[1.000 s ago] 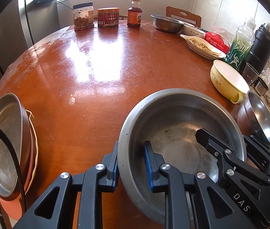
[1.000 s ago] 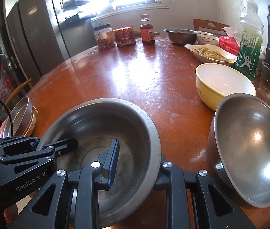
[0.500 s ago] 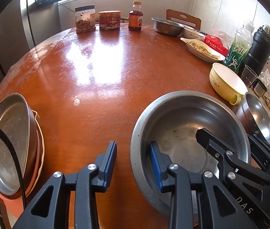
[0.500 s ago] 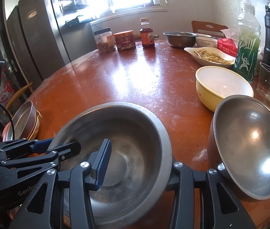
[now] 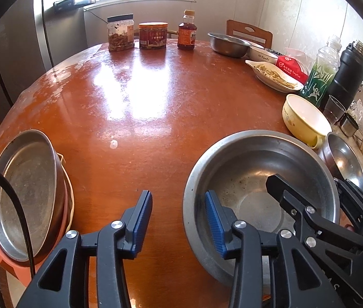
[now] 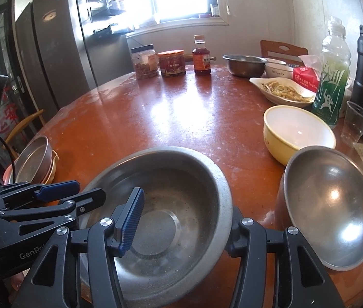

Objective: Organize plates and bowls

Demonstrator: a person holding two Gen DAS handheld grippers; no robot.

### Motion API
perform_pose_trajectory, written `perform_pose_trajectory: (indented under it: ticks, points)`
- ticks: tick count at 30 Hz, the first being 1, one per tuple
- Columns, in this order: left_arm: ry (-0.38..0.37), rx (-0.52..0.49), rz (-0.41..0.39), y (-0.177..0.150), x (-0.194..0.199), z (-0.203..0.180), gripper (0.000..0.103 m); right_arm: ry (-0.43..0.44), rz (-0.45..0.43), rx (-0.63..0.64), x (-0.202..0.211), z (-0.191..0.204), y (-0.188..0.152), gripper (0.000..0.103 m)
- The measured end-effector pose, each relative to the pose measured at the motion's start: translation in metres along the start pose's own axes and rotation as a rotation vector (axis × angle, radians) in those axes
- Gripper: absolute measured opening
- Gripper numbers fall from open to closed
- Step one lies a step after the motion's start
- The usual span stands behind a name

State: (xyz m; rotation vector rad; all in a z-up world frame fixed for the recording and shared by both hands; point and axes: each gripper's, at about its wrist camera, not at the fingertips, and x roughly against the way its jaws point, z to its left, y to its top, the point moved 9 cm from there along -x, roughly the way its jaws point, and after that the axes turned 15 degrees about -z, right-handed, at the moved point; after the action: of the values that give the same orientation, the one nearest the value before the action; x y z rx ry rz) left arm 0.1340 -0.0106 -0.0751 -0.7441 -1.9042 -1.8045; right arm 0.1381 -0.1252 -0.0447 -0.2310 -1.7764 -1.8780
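A large steel basin [image 5: 261, 179] sits on the round red-brown table, also in the right wrist view [image 6: 171, 210]. My left gripper [image 5: 179, 220] is open, its jaws astride the basin's near-left rim without pinching it. My right gripper [image 6: 184, 220] is open, one finger inside the basin, the other outside its right rim. A smaller steel bowl [image 6: 330, 215] leans tilted at the right. A yellow bowl [image 6: 297, 133] stands behind it. A stack of plates with a steel one on top [image 5: 22, 190] lies at the table's left edge.
At the back stand two jars [image 5: 153, 36], a sauce bottle [image 5: 187, 31], a steel bowl [image 5: 227, 44], a white bowl and a dish of food [image 5: 274, 77]. At the right are a green bottle [image 5: 322, 71], a black flask [image 5: 348, 77] and a plastic cup [image 6: 356, 123].
Both grippers opened and let go of the basin's rim. The basin now rests lower on the table, and both cameras have drawn back slightly.
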Motion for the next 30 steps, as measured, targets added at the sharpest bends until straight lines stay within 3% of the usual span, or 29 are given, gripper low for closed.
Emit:
perform_pose_trajectory:
  ticks: [20, 30]
  points:
    - [0.014, 0.001, -0.033, 0.003, 0.017, 0.005, 0.052, -0.047, -0.048, 0.010, 0.013, -0.006, 0.011, 0.071]
    - [0.019, -0.001, -0.052, 0.006, 0.026, 0.004, 0.053, -0.045, -0.073, 0.011, 0.022, -0.005, 0.018, 0.071]
